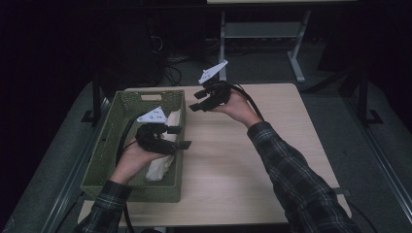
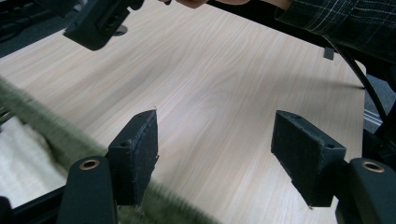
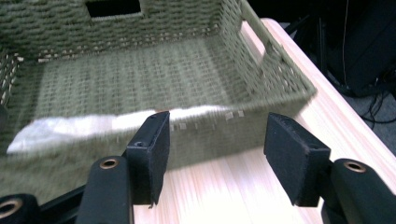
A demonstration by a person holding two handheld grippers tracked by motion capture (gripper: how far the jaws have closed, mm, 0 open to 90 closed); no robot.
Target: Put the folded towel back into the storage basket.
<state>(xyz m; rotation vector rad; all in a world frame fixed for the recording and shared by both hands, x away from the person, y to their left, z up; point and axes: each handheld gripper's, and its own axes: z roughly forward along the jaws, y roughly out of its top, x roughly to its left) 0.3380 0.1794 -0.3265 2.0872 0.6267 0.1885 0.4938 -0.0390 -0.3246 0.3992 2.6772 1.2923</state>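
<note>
Item: white cloth [image 1: 164, 145], lying in the green basket [image 1: 127, 100] along its right wall, long axis 12-to-6. Left gripper [image 1: 179, 137] hovers directly above, fingers [image 2: 135, 154] apart, empty. Right gripper [image 1: 197, 101] at 2 o'clock over the worktop [image 1: 233, 160], likewise open and empty; left judged nearer.

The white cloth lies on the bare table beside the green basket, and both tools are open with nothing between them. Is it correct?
Not quite. The white cloth lies inside the green basket, against its wall, as the high view shows. Both tools, left and right, are open and empty.
</note>
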